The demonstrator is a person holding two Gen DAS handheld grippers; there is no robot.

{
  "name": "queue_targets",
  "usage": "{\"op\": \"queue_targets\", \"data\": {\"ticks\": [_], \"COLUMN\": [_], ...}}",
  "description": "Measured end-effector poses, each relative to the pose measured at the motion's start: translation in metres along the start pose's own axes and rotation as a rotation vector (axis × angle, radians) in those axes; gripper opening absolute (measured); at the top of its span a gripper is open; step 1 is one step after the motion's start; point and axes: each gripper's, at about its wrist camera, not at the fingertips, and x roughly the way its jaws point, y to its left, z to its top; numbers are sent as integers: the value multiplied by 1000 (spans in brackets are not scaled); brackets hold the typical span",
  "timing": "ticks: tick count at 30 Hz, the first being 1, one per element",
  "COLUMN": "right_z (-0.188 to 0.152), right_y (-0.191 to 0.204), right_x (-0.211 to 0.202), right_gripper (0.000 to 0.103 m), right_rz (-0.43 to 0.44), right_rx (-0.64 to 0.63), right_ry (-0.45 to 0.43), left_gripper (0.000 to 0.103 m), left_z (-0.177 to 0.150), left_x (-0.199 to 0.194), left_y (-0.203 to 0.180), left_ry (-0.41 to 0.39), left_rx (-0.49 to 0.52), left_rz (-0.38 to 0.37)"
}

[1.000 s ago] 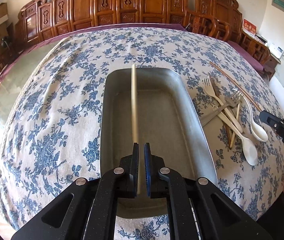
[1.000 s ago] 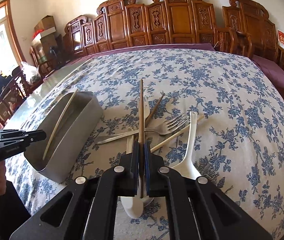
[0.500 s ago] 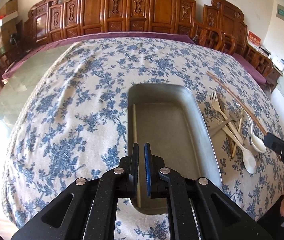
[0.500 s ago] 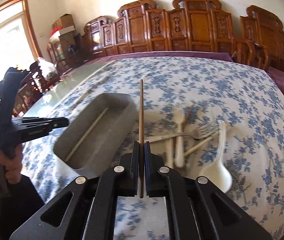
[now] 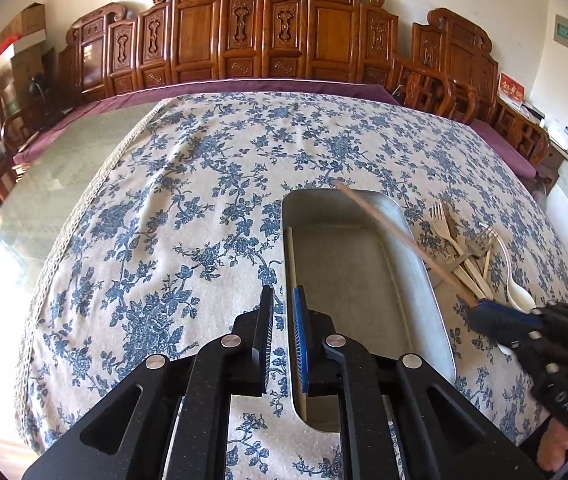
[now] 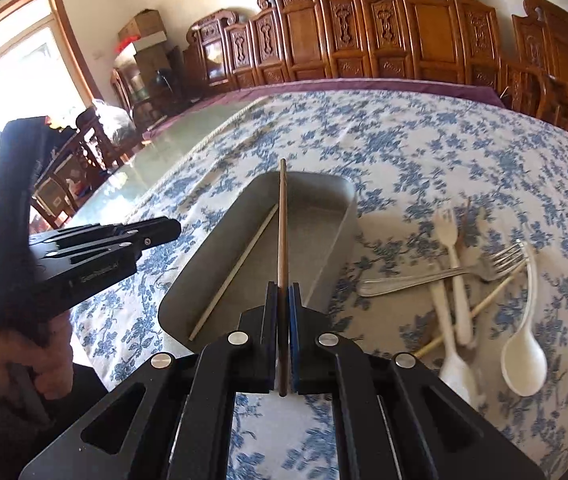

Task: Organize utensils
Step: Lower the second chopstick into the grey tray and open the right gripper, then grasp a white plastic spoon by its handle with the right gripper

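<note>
The left tool (image 5: 282, 340) hangs over the near left corner of the grey metal tray (image 5: 430, 280), its jaws opening with a narrow gap and nothing between them. A pale chopstick (image 5: 293, 276) lies flat along the tray's left wall. A second ago that chopstick stood gripped in this tool, leaning on the tray's far rim; now it is let go and the tool has drawn back and to the left.

The right tool (image 6: 283, 344) is clamped on a dark brown chopstick (image 6: 282, 224), which reaches out over the tray. A second ago it hung above the pile on the floral-clothed table (image 6: 424, 152); it has since swung left to the tray. To the right of the tray stay the white plastic fork (image 6: 454, 264), metal fork (image 6: 444, 274), white spoon (image 6: 524, 344) and another pale chopstick (image 6: 480, 304).
</note>
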Motion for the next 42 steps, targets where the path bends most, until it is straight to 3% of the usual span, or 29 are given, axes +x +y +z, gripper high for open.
{"op": "queue_targets", "data": {"ticks": [11, 15, 19, 26, 32, 34, 37, 42], "right_z": [5, 2, 1, 7, 4, -2, -11, -20], "right_y": [10, 11, 10, -8, -53, -69, -91, -120], "right_x": [39, 43, 35, -6, -46, -56, -66, -75], "right_gripper": [7, 10, 17, 17, 17, 22, 28, 40], "right_rz": [-16, 44, 81, 13, -130, -183, -230, -259], "right_rx": [49, 49, 46, 5, -37, -59, -49, -5], "right_ry": [51, 44, 19, -62, -103, -106, -105, -121], "left_gripper": [10, 12, 14, 17, 33, 54, 70, 77], "left_z": [0, 0, 0, 0, 1, 1, 0, -3], "left_x": [-2, -3, -4, -4, -6, -8, -11, -10], "left_y": [5, 5, 3, -9, -35, -44, -59, -80], "left_ry": [2, -2, -2, -6, -19, -26, -47, -47], "left_rx": [-8, -6, -3, 9, 41, 50, 74, 100], "left_rz": [-8, -12, -15, -37, -79, -104, -120, -146]}}
